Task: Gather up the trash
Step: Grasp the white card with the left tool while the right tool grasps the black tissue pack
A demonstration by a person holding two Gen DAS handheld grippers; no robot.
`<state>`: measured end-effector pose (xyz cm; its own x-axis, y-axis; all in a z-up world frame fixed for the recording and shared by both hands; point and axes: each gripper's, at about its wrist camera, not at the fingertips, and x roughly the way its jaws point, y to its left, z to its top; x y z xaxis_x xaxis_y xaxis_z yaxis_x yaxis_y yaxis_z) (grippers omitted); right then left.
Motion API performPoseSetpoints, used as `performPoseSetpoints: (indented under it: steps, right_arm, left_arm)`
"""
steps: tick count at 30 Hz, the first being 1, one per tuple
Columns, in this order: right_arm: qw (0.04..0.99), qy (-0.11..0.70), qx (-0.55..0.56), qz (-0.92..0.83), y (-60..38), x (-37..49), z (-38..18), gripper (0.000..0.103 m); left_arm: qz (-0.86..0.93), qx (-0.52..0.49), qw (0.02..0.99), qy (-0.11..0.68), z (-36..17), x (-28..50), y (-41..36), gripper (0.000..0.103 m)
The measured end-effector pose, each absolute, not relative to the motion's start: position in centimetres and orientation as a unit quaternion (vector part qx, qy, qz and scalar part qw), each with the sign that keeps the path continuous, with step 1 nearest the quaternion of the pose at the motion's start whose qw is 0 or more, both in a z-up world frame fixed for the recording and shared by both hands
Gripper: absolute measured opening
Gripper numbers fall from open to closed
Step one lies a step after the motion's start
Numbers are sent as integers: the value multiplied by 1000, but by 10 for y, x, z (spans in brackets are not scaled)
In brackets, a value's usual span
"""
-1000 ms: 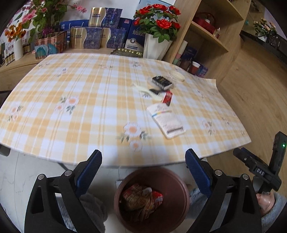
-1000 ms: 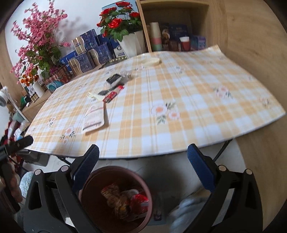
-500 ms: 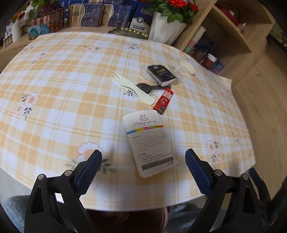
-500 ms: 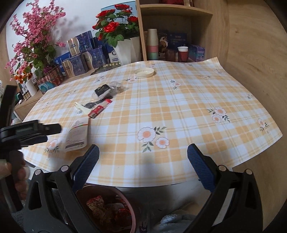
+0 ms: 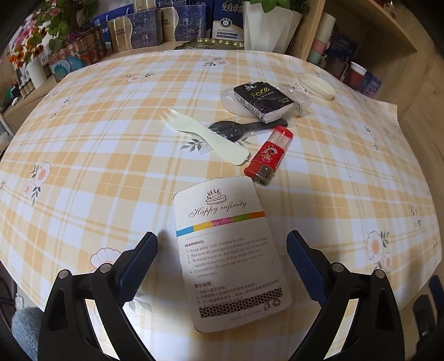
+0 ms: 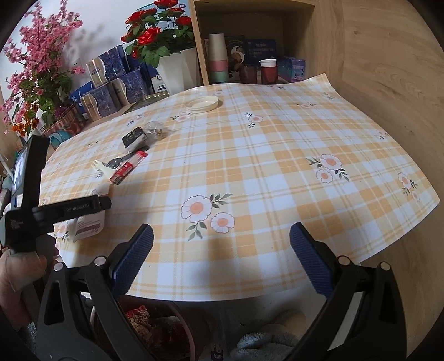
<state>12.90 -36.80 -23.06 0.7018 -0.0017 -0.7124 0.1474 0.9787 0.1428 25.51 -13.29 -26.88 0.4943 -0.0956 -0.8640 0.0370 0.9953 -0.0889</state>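
Note:
A white "Happy infinity" card [image 5: 230, 250] lies flat near the table's front edge, between the open fingers of my left gripper [image 5: 222, 263], which hovers just above it without touching. Beyond it lie a red lighter [image 5: 269, 155], a cream plastic fork [image 5: 205, 136], a black spoon [image 5: 238, 129], a black "Face" tissue pack [image 5: 263, 100], crumpled clear wrap [image 5: 297, 97] and a cream lid [image 5: 316, 86]. My right gripper [image 6: 222, 263] is open and empty over the front edge. A brown trash bin [image 6: 155, 327] with wrappers sits below the table.
The table wears a yellow plaid cloth [image 6: 277, 166]. Blue boxes [image 5: 144, 27], a white flower pot [image 5: 269, 25] and flowers stand along the back. A wooden shelf [image 6: 249, 41] with cups is at the back right. The left gripper's body [image 6: 55, 211] shows at left in the right wrist view.
My left gripper has moved up from over the bin and forward over the table, closing in on the white card. My right gripper rose slightly toward the table edge.

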Motion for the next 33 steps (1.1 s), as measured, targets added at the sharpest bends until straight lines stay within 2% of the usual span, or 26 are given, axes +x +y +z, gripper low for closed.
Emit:
performPoseSetpoints:
  steps: [8,10,11,15,23,26,28,30,33]
  right_arm:
    - [920,385,77,-18,-363,142,-229,97]
    - [921,383,77,-4,-360,148,-225,97]
    - [922,380,76,2,-359,151,-223,97]
    - [926,371,70,27,-350,171,-211,97]
    - [931,353,-24,93,-300,244,-193,97]
    - [926,345,-42,146,-283,275,-190,87]
    - [919,357,-49,159,-269,304,-194,84]
    - [912,371,-54,166,-257,324,-200,76]
    - [900,396,-67,171,-240,350,-213,73]
  left_arm:
    - [-54,-2,872,487,-271,252,-132,89]
    - [-55,3,874,483,-270,251,-130,81]
    - [-55,6,876,479,-269,250,-128,72]
    - [-88,-28,874,477,-265,250,-111,62]
    - [-94,-102,884,446,-242,252,-53,59]
    - [-90,-129,887,433,-230,253,-26,58]
    - [-87,-140,890,426,-223,253,-9,58]
    - [-85,-144,892,421,-219,252,2,58]
    - [-83,-150,894,415,-216,251,17,58]
